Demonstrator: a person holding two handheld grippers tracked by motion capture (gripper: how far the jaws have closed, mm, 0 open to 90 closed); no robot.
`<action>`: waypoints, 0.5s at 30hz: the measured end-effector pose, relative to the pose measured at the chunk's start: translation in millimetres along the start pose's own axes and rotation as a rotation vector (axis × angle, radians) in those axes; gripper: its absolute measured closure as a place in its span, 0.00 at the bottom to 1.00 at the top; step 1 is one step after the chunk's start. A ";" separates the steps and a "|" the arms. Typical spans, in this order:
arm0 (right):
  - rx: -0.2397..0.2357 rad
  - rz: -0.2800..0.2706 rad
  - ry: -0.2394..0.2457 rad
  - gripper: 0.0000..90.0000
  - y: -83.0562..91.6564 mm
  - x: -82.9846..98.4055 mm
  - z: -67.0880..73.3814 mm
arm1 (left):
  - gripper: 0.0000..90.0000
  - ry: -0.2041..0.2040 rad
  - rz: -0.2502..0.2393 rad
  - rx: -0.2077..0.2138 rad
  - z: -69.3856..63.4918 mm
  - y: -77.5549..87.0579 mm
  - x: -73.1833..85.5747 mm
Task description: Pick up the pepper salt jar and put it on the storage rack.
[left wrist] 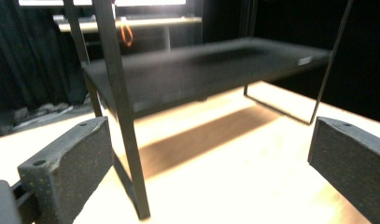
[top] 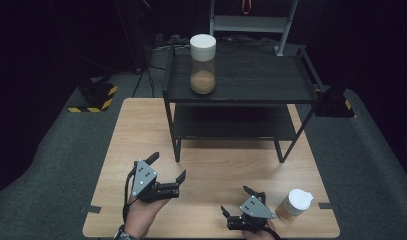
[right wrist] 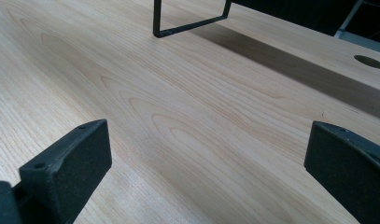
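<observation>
**One jar shelved, one lying on the table**

By the look of it the work is putting jars on the rack (top: 241, 80). One jar (top: 203, 64) stands upright on the top shelf, far left, white cap up. A second jar (top: 294, 205) lies tipped on the table (top: 211, 160), near right, just beside the right gripper (top: 237, 201); its long axis runs from near-left to far-right, cap toward the far right. Both the right gripper and the left gripper (top: 167, 166) are spread wide and empty. Judged so, half is done; the lying jar is not yet grasped.
</observation>
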State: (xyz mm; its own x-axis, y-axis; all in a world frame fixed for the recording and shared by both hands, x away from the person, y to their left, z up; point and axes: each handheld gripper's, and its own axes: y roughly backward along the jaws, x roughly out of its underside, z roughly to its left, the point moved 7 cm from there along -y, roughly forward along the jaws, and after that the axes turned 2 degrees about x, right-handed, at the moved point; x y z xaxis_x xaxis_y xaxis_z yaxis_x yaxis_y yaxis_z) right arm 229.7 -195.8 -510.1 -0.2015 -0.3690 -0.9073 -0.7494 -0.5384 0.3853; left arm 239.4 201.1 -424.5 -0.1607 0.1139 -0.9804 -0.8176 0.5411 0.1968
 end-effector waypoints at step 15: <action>0.002 0.001 0.003 0.00 0.0 -0.1 0.5 | 0.00 0.000 0.181 0.035 -3.0 -15.4 69.2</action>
State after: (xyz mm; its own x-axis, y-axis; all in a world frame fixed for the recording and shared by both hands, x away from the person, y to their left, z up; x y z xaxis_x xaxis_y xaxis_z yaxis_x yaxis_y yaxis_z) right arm 229.4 -195.4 -510.1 -0.2002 -0.3715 -0.9066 -0.7507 -0.5364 0.3856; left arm 239.2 198.1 -495.3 -0.3031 0.2122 -0.9291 -0.7558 0.5403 0.3699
